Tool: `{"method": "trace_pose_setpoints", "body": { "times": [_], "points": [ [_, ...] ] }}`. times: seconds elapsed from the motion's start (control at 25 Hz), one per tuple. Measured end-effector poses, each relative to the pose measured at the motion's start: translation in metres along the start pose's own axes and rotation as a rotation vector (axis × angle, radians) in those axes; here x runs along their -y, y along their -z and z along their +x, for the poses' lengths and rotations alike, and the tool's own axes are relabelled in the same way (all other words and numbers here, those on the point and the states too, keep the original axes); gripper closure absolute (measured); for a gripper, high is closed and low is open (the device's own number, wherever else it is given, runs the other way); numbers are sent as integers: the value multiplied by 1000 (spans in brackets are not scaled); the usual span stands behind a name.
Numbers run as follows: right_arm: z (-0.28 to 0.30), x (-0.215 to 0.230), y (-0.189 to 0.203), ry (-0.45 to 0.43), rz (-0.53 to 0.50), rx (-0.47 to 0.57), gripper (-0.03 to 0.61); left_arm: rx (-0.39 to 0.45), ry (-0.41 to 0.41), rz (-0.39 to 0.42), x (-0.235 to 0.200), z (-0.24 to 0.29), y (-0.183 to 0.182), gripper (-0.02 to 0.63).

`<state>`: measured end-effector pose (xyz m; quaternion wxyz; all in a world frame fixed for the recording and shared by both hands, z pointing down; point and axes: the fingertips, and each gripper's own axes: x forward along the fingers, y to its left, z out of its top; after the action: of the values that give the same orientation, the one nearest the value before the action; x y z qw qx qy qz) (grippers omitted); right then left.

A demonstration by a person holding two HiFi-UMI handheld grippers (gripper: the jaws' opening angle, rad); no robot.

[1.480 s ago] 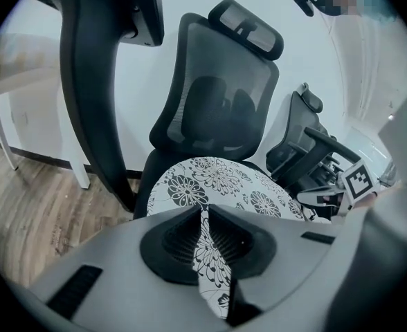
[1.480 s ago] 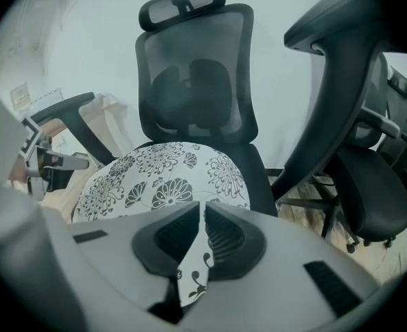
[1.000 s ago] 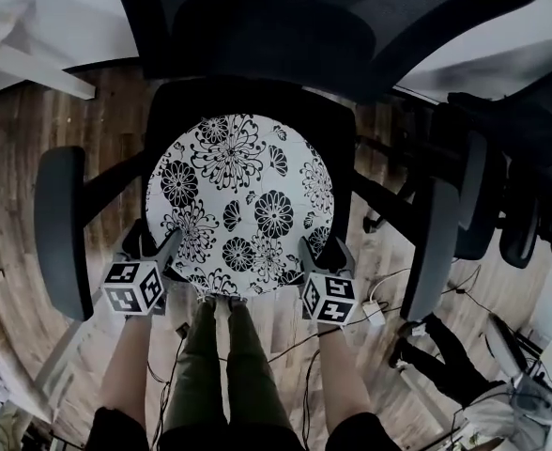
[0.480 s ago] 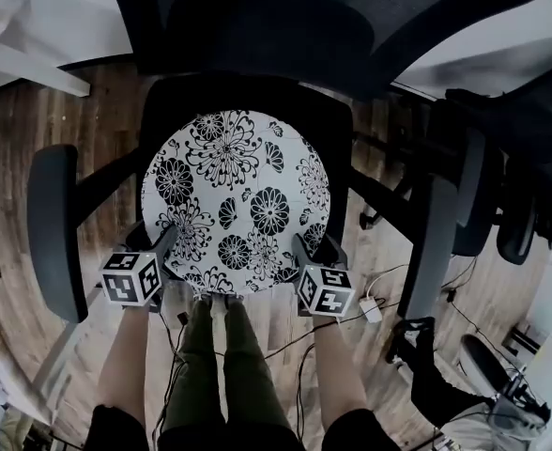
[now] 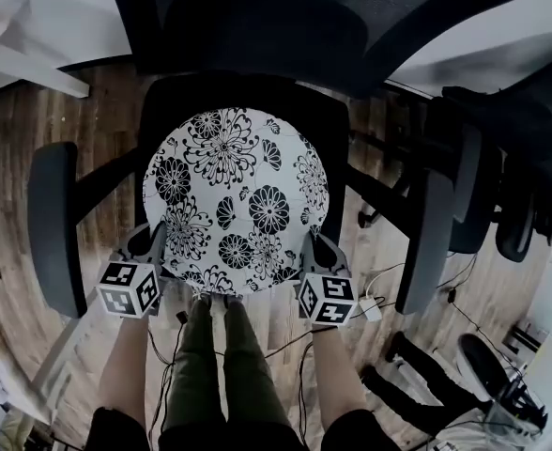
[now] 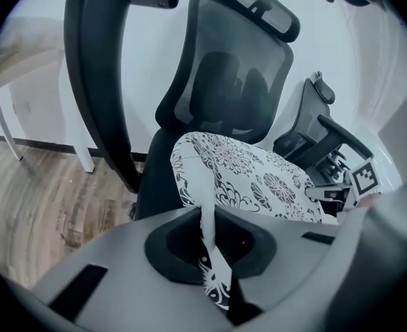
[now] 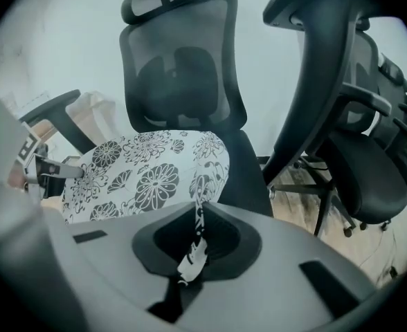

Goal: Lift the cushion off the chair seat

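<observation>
Closing onto the cushion (image 5: 238, 195): left claw (image 5: 154, 240), right claw (image 5: 312, 248).

place: office | signs: mesh-backed swivel chair (image 7: 179, 68), more desk chairs (image 7: 369, 178) beside it, white desk (image 5: 79, 26), wood floor (image 5: 4, 205)
</observation>
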<state>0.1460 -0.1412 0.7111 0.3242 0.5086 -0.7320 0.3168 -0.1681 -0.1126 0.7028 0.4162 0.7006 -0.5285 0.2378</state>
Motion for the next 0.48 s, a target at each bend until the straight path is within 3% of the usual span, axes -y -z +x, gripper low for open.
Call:
{"method": "trace_pose_setpoints", "body": {
  "times": [0.12, 0.48],
  "points": [
    [5, 1, -7, 25, -23, 68, 552, 63, 14, 30, -2, 10, -6, 584],
    [1, 0, -4, 55, -59, 143, 552, 145, 29, 52, -5, 12, 7, 584]
  ]
}}
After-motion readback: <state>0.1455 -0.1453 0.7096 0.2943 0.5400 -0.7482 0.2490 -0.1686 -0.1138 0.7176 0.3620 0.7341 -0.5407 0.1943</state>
